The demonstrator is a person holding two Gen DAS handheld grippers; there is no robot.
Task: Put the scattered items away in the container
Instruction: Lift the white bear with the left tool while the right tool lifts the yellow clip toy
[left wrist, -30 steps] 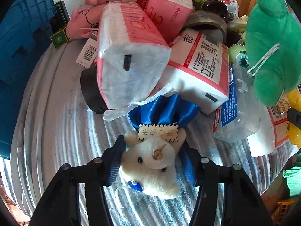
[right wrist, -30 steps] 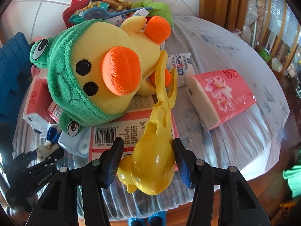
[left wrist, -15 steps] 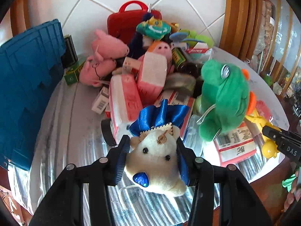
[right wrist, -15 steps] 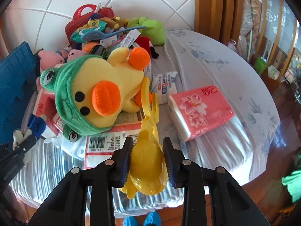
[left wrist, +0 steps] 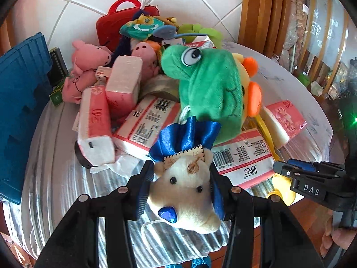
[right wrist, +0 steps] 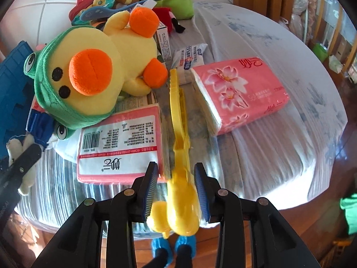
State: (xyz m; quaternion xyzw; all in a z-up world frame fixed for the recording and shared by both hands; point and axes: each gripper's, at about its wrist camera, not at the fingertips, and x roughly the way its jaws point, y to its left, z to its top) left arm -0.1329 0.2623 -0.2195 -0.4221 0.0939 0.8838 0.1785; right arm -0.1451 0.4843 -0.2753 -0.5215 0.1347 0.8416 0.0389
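Note:
My left gripper (left wrist: 180, 187) is shut on a cream plush bear (left wrist: 185, 194) with a blue satin bow, held above the striped tablecloth; the bear also shows at the left edge of the right wrist view (right wrist: 17, 149). My right gripper (right wrist: 176, 192) is shut on a yellow plastic duck-shaped tong (right wrist: 180, 178) and holds its round head end; the long handles point away over the table. The blue crate (left wrist: 20, 102) stands at the far left. The right gripper shows in the left wrist view (left wrist: 296, 174) at the right.
A pile lies on the round table: a yellow duck plush in a green frog hood (right wrist: 89, 73), pink tissue packs (right wrist: 241, 91) (right wrist: 118, 147) (left wrist: 96, 125), pink pig plushes (left wrist: 87, 71), a red case (left wrist: 118, 24) and a wipes packet (right wrist: 191, 58). A wooden frame (left wrist: 256, 11) stands behind.
Both grippers have lifted and pulled back from the pile with their items. The right gripper closed on the yellow tong; the left swung right, holding the bear.

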